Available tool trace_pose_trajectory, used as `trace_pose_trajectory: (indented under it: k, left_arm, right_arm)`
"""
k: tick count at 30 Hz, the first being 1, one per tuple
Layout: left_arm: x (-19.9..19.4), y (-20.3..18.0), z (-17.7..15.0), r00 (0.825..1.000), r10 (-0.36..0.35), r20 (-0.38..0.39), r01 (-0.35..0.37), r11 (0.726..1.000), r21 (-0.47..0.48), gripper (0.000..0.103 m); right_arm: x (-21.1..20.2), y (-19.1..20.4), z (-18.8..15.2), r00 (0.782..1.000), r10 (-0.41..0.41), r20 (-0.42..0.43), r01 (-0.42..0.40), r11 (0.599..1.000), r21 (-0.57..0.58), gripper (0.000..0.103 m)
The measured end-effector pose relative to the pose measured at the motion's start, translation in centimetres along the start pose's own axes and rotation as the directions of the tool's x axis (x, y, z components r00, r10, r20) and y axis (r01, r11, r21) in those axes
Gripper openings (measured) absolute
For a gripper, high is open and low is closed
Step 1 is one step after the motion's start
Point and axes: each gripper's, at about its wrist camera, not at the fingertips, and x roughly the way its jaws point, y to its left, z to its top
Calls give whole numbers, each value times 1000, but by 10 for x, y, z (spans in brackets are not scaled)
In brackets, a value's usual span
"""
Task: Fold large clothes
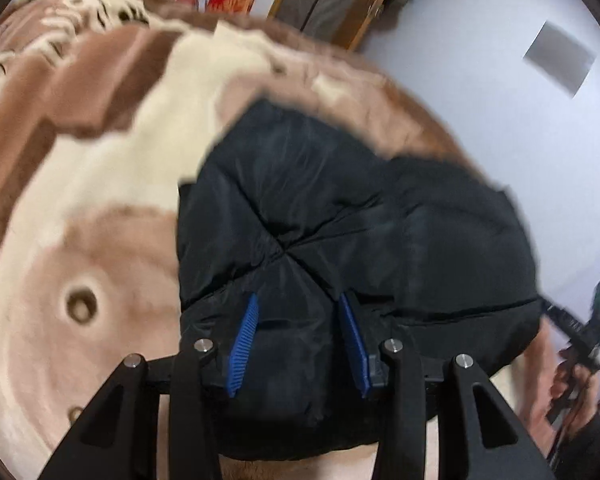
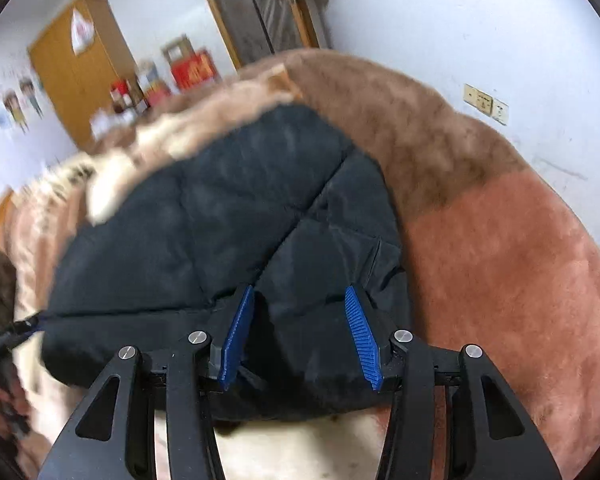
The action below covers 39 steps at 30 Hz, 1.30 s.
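Plush brown-cream blanket [image 1: 112, 184], white walls [image 2: 440, 12]

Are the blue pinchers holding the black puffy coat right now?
No. Both the left gripper and right gripper stand open over the black coat, gripping nothing.

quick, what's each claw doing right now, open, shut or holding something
left claw: open, pads apart over the black padded jacket, not pinching it.
right claw: open, pads apart over the same jacket, nothing gripped.

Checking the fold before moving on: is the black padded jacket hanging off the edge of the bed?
No, the black padded jacket lies folded in a compact bundle, wholly on the plush blanket.
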Motion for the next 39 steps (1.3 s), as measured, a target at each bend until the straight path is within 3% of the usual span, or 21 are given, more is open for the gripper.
trace_pose_trajectory:
  k: [5, 9, 14, 18, 22, 29, 32, 39]
  left_arm:
    - [-24, -11, -5, 999, 34, 29, -34, 999, 28, 44]
    - [-72, -28, -26, 996, 49, 76, -54, 997, 63, 44]
    - [-137, -56, -80, 989, 80, 121, -95, 989, 117, 46]
    - [-186, -72, -132, 986, 91, 138, -111, 983, 146, 56]
    - [-229, -86, -184, 985, 75, 157, -106, 974, 200, 56]
    - [-271, -94, -238, 984, 68, 162, -103, 970, 218, 59]
    - [-279, -94, -248, 981, 84, 173, -124, 965, 231, 69]
    - [-270, -87, -255, 989, 81, 121, -106, 970, 217, 69]
  right_arm:
    - [-38, 12, -6, 999, -27, 42, 28, 1000, -15, 48]
    - [-88, 36, -34, 995, -32, 96, 37, 998, -53, 48]
    - [-159, 78, -93, 989, -28, 148, 43, 994, -96, 48]
    - [-210, 106, -136, 984, -33, 176, 53, 992, -114, 48]
    - [-250, 129, -178, 983, -24, 182, 52, 987, -150, 49]
    - [-288, 146, -227, 978, -96, 183, 129, 975, -180, 54]
    - [-294, 148, -237, 977, -114, 182, 150, 968, -202, 55]
    - [-289, 144, -238, 979, -135, 156, 164, 968, -192, 55]
